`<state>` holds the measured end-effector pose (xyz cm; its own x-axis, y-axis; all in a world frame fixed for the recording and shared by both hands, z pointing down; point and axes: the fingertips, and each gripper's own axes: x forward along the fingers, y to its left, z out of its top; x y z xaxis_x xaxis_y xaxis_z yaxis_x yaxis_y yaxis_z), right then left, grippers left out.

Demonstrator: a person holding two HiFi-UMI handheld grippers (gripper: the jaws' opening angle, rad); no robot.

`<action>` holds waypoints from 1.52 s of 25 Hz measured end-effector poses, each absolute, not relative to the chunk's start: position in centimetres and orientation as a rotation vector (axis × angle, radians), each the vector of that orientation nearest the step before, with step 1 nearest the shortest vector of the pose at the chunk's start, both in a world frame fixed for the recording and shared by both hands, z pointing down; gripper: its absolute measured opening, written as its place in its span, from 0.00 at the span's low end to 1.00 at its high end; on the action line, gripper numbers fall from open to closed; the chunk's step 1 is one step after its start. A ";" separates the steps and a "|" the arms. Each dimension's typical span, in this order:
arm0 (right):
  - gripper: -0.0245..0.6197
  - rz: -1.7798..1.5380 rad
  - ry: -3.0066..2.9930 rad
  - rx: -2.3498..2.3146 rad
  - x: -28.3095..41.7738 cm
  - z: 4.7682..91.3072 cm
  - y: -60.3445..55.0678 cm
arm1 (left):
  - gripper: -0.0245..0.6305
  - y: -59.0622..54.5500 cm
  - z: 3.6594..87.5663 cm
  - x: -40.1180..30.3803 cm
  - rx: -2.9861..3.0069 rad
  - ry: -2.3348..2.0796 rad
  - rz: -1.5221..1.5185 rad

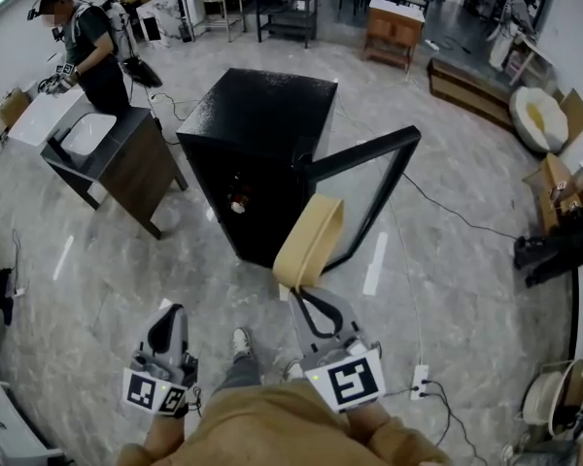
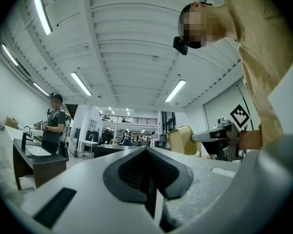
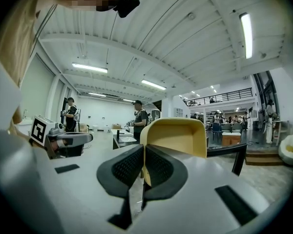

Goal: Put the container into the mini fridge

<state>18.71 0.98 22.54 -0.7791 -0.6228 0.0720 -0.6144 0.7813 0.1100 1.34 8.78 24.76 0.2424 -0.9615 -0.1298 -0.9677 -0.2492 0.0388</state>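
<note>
A tan, open-topped container [image 1: 311,239] hangs in the air in front of the black mini fridge [image 1: 262,115], whose glass door [image 1: 369,187] stands open toward me. My right gripper [image 1: 303,291] is shut on the container's near wall; in the right gripper view the container [image 3: 178,136] rises just beyond the pinching pads [image 3: 158,167]. My left gripper [image 1: 165,320] is low at the left, shut, holding nothing. In the left gripper view its pads [image 2: 136,172] meet, and the container [image 2: 181,139] shows off to the right.
A dark sink cabinet [image 1: 112,153] stands left of the fridge with a person [image 1: 85,47] behind it. Cables [image 1: 437,207] trail on the marble floor right of the door, with a power strip [image 1: 420,380] near my feet. Tables [image 1: 287,8] and benches line the back.
</note>
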 end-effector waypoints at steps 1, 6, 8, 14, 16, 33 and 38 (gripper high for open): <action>0.05 -0.127 -2.859 0.997 18.3 22.5 0.5 | 0.04 8.1 24.8 1.0 -2.440 1.887 0.202; 0.05 -0.127 -2.802 0.968 13.9 23.4 -2.6 | 0.04 4.7 25.4 -3.3 -2.452 1.890 0.229; 0.05 -0.138 -2.779 0.949 11.3 23.9 -4.2 | 0.04 3.2 25.8 -5.5 -2.453 1.892 0.232; 0.05 -0.163 -2.664 0.872 3.3 27.7 -8.5 | 0.04 -2.0 28.2 -12.3 -2.483 1.871 0.257; 0.05 -0.160 -2.643 0.838 0.7 28.9 -9.8 | 0.04 -3.3 28.8 -14.2 -2.490 1.878 0.254; 0.05 -0.180 -2.424 0.777 -9.7 46.4 -23.9 | 0.04 -15.8 40.6 -23.5 -2.588 1.854 0.270; 0.05 -0.185 -2.362 0.768 -9.8 51.0 -27.2 | 0.04 -18.7 43.0 -23.3 -2.637 1.834 0.322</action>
<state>-9.80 -27.17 51.02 -0.6247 -0.5701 0.5336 -0.4801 0.8194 0.3133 -23.35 -18.68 43.00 0.3359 -0.9350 -0.1139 -0.9178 -0.3520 0.1835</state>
